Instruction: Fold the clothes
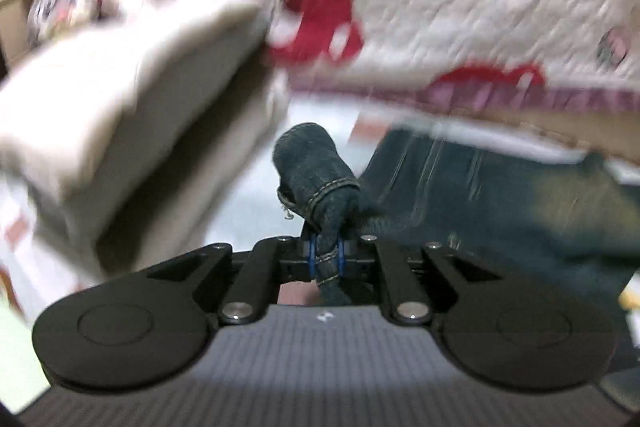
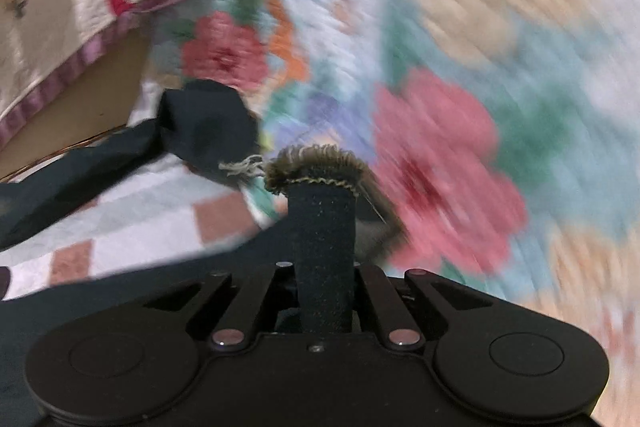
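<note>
Two grippers, left and right, are each pinching dark jeans hanging toward twelve o'clock above floral bedding; thin hem bites are risking slippage.
</note>
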{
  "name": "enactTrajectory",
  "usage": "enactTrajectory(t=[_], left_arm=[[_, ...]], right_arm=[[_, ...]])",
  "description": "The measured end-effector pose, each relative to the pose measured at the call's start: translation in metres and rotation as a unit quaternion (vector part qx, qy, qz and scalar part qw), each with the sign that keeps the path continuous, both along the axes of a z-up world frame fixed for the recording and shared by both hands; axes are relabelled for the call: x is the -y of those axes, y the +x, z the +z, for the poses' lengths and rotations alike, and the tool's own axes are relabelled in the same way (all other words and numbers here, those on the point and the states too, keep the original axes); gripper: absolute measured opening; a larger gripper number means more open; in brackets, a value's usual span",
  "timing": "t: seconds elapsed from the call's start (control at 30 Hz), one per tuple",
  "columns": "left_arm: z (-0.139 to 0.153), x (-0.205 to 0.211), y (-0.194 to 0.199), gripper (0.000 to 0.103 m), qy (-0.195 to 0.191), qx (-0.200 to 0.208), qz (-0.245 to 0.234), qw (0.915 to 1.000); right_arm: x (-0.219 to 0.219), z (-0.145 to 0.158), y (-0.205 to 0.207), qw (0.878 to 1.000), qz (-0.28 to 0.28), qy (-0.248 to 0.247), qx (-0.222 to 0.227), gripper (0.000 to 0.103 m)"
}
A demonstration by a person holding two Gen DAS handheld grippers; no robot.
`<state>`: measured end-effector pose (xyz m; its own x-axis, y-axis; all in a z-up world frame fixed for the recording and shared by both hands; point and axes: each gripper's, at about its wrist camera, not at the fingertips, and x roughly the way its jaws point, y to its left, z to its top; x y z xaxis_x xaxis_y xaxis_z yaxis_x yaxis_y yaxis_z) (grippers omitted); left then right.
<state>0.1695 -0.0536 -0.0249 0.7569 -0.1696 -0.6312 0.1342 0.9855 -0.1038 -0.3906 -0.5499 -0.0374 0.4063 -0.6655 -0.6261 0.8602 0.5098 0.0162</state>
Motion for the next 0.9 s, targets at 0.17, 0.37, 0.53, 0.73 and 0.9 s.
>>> enactTrajectory(t=[0.17, 0.37, 0.53, 0.73, 0.9], left_arm=[[0.066, -0.004, 0.006, 0.009, 0.009, 0.080, 0.005, 0.9968], [0.089, -0.080, -0.029, 0.008, 0.003, 0.138, 0.078, 0.9873], [-0.009, -0.121, -0.038, 0.010, 0.025, -0.038, 0.045, 0.9980], [-0.052, -0.112, -0.041, 0.010, 0.089, -0.089, 0.021, 0.9919], [-0.038, -0.125, -0.041, 0.010, 0.055, -0.089, 0.023, 0.9943]], right_arm=[[0.021, 0.095, 0.054, 0.995, 0.062, -0.068, 0.036, 0.003], [0.014, 0.151, 0.038, 0.981, 0.071, -0.103, 0.146, 0.002], [0.021, 0.039, 0.014, 0.996, 0.019, 0.020, 0.079, 0.002], [0.032, -0.055, 0.021, 0.995, -0.033, 0.095, -0.008, 0.002], [0.029, -0.014, 0.040, 0.999, 0.015, 0.032, -0.029, 0.001]])
